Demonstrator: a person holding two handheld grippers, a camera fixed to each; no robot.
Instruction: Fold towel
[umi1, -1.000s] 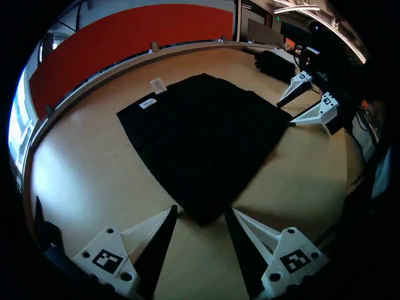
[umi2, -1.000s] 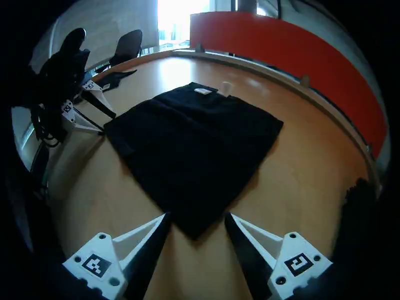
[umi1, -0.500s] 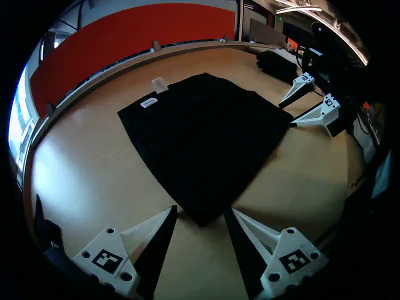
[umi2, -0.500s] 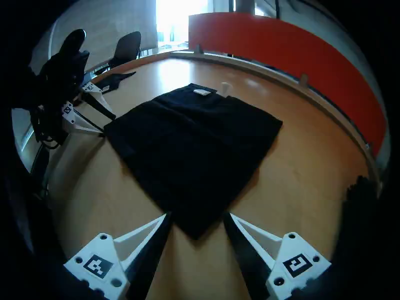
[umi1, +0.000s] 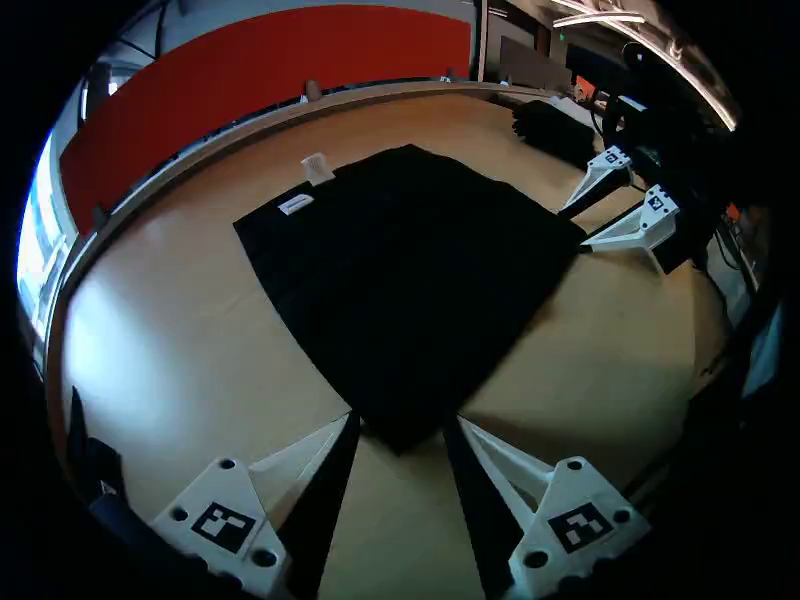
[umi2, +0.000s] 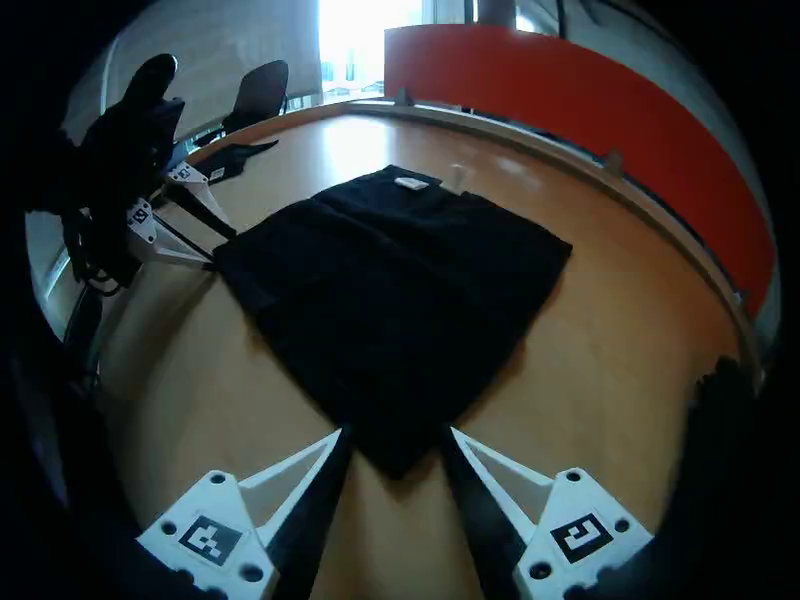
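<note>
Towel (umi1: 410, 280) looks limp, light. My left gripper (umi1: 400, 418) and right gripper (umi2: 396, 431) gape, each straddling a corner, bottom centre.

White tapered fingers (umi1: 290, 465) on left claw (umi1: 400, 450) and right claw (umi2: 395, 455); black inner pads (umi1: 325, 490), square black-and-white markers (umi1: 222, 527), apparently screw holes (umi1: 180, 514) alongside.

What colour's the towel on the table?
The towel is plain black, with a small white label; left gripper view shows it best.
</note>
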